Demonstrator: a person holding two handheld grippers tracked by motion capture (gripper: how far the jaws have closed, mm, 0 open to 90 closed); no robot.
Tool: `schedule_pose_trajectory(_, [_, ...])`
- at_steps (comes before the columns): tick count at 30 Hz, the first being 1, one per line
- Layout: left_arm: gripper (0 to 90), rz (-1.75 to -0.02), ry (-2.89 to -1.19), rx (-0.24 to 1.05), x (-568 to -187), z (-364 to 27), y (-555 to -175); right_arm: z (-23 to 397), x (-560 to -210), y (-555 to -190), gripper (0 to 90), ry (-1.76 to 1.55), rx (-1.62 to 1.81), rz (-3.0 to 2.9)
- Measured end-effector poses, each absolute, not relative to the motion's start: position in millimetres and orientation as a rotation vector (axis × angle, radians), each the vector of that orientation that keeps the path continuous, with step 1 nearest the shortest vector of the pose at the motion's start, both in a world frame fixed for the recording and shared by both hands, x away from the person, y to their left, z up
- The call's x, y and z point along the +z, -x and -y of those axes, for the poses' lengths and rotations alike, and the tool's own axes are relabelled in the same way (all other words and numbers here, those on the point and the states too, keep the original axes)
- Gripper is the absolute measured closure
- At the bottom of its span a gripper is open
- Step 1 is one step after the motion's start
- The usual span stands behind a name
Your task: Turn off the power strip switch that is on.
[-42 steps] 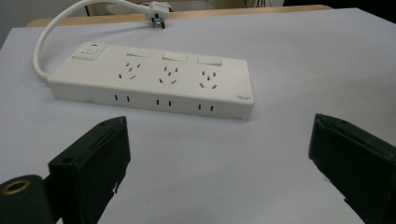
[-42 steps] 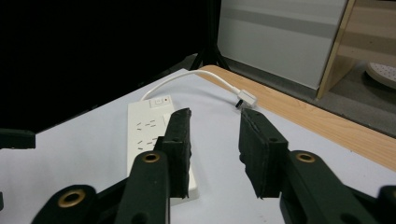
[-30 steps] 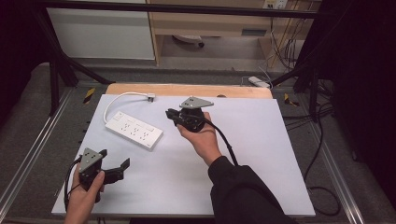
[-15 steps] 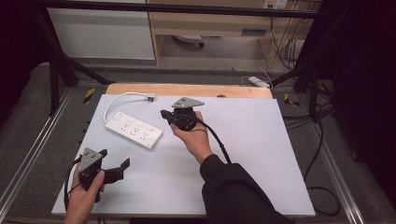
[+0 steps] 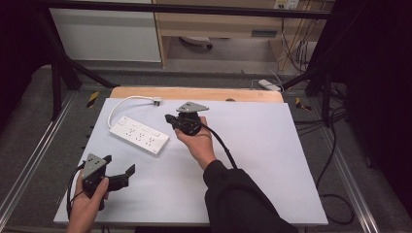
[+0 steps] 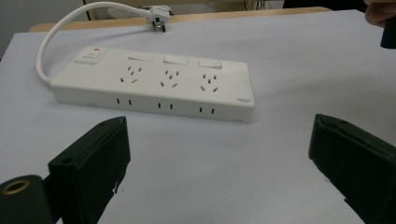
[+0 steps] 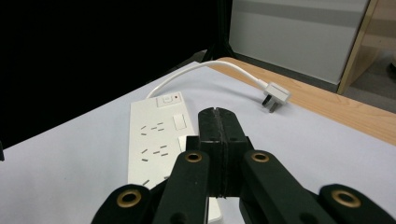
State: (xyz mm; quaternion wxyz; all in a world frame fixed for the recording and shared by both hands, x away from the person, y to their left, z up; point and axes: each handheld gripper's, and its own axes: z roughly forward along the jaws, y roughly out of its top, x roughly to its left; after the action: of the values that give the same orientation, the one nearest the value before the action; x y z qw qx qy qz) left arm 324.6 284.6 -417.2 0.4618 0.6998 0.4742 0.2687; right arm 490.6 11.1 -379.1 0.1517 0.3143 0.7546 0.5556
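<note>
White power strip (image 5: pixel 139 134) lay flat on pale surface (image 5: pixel 252 160), toward ten o'clock from centre, long axis running ten to four. Three sockets, three rocker switches and one master switch faced up. Short white cable (image 5: pixel 124 103) looped off far end to plug (image 5: pixel 156 101) near wooden edge at twelve o'clock.

Right gripper (image 5: pixel 171 119) hovered just beside strip's four o'clock end, fingers (image 7: pixel 208 135) pressed together, holding nothing. Left gripper (image 5: pixel 119 175) rested low at seven o'clock, well apart from strip, fingers (image 6: pixel 95 161) spread wide, nothing between them.

Judged: rigid, fairly light plastic body, smooth and likely slippery on pale sheet; best taken across narrow width near one end. Cable stiff enough to drag plug along. Pushed endwise, strip probably slides, not tips.
</note>
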Motion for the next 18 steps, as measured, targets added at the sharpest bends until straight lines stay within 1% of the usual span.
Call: schedule_pose_trajectory(18, [5.4,-1.156,-1.718,0.661,-416.6,-284.6,-324.7,-26.7,-400.7,-496.0,90.0,-0.926,1.540,-2.217])
